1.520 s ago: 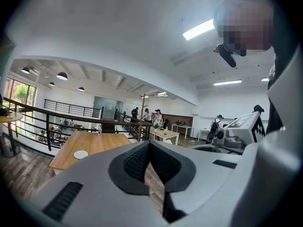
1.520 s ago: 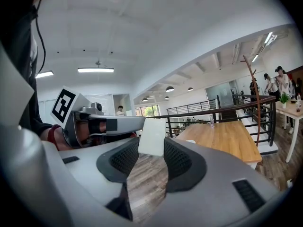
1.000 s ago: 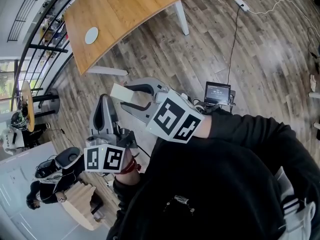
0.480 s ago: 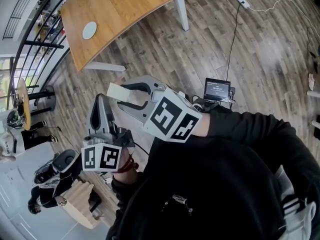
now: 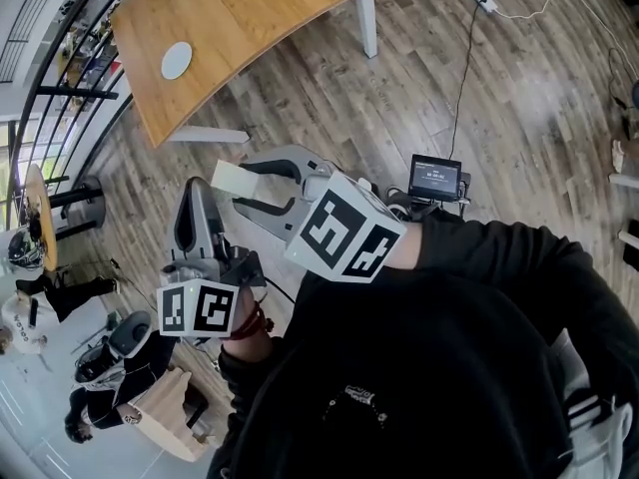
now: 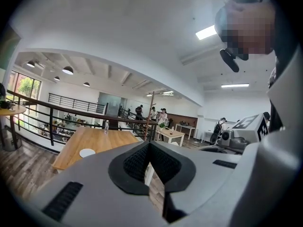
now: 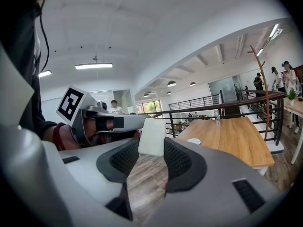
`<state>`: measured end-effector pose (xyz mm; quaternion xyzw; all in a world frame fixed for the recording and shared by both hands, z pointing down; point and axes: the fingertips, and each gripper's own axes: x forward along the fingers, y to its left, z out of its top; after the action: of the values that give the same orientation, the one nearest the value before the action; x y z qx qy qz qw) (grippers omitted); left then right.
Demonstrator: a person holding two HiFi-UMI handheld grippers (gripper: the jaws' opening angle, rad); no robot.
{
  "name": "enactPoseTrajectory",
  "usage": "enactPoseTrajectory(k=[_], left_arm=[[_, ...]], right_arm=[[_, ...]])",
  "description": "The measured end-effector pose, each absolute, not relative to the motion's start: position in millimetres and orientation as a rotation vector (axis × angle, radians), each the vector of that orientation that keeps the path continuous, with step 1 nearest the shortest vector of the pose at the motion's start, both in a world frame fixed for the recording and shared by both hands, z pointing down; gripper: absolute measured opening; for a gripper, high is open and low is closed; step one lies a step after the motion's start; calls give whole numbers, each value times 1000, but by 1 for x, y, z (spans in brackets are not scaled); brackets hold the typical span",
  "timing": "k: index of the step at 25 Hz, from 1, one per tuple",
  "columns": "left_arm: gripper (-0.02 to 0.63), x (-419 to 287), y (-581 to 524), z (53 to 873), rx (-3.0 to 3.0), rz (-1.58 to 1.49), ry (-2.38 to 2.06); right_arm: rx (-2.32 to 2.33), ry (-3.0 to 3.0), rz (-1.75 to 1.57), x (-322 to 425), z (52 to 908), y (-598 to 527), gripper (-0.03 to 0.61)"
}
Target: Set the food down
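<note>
One pale food slab (image 5: 234, 179) clamped in right gripper (image 7: 151, 148) fingers; left gripper (image 6: 149, 150) fingers together, empty. Desk (image 5: 250, 28) at 11 o'clock: carry level, lower until supported, then open.

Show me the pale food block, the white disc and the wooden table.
pale food block (image 7: 152, 136): right gripper view, middle of its front face.
white disc (image 5: 177, 60): head view, its centre.
wooden table (image 5: 262, 16): head view, bare part of its top.
</note>
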<state>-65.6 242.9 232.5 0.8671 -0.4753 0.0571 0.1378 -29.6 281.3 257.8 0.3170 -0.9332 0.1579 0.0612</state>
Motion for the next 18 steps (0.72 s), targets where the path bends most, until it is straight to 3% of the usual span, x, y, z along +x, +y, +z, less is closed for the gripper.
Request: enactPoseTrajectory(k=[18], left_arm=[[-4, -155, 145, 239, 2510, 92, -1343]], right_arm=[[979, -2769, 412, -118, 261, 189, 176]])
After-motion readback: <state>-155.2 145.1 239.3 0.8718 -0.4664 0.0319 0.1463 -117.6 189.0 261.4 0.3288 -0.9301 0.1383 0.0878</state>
